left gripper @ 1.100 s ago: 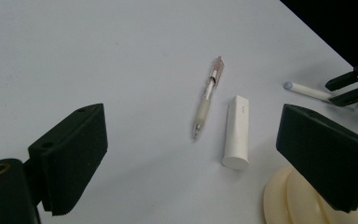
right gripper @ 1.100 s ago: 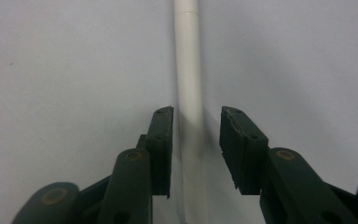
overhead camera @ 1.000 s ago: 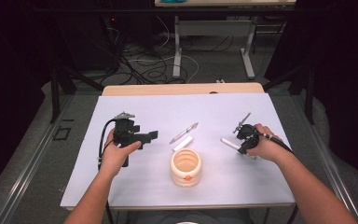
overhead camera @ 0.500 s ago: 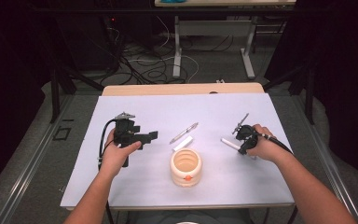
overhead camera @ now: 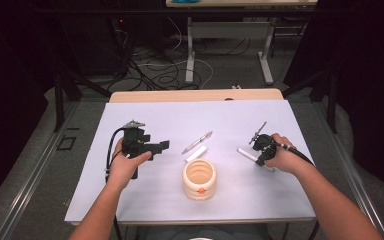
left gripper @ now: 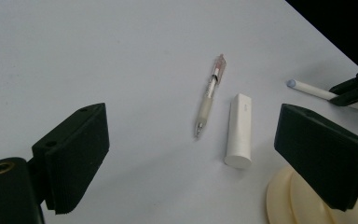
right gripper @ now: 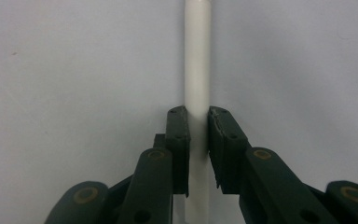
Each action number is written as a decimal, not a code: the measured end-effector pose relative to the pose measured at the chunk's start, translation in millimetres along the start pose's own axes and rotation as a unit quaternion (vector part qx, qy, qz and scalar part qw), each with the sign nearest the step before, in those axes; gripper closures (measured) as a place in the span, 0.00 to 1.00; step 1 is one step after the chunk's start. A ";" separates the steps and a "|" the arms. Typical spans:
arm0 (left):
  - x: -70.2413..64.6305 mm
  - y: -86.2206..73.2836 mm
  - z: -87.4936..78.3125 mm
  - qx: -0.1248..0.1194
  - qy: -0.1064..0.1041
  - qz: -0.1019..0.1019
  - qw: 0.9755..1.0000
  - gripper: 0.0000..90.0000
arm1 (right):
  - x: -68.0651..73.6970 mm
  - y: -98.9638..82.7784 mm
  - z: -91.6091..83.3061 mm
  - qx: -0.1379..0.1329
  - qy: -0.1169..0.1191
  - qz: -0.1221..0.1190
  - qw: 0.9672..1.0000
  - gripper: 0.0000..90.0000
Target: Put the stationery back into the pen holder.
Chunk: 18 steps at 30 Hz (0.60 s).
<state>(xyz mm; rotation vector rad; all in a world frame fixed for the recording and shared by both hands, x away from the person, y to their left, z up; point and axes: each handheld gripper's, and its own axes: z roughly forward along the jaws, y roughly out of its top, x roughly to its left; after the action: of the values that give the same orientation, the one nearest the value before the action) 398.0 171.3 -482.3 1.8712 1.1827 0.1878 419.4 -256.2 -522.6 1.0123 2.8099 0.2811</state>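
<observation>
The right gripper (right gripper: 198,121) has just been closing and now clamps a white pen (right gripper: 196,70) lying on the white table (overhead camera: 145,205), right of the cream pen holder (overhead camera: 199,179). The left gripper (left gripper: 191,158) (jaws wide apart) holds nothing.

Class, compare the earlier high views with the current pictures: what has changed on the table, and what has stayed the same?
The right tool has just been closing its jaws and now clamps the white stick, which lies on the table. Neither hand has visibly moved. The left tool stays open and holds nothing. The pen, the white cap and the cream holder lie where they were.
</observation>
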 end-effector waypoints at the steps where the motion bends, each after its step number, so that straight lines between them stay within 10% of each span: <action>1: -0.2 0.0 0.0 -0.001 -0.001 -0.002 1.000 0.11 | 0.3 -0.4 0.2 -0.004 0.001 0.002 1.000 0.87; 18: -4.4 2.7 -4.3 -0.012 -0.010 0.003 1.000 0.18 | 12.4 4.5 -17.6 -0.084 0.019 0.014 0.996 0.87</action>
<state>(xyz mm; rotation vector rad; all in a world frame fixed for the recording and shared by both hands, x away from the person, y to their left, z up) 395.1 169.9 -476.3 1.8517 1.1571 0.1854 409.3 -247.1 -505.3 1.0187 2.7506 0.5340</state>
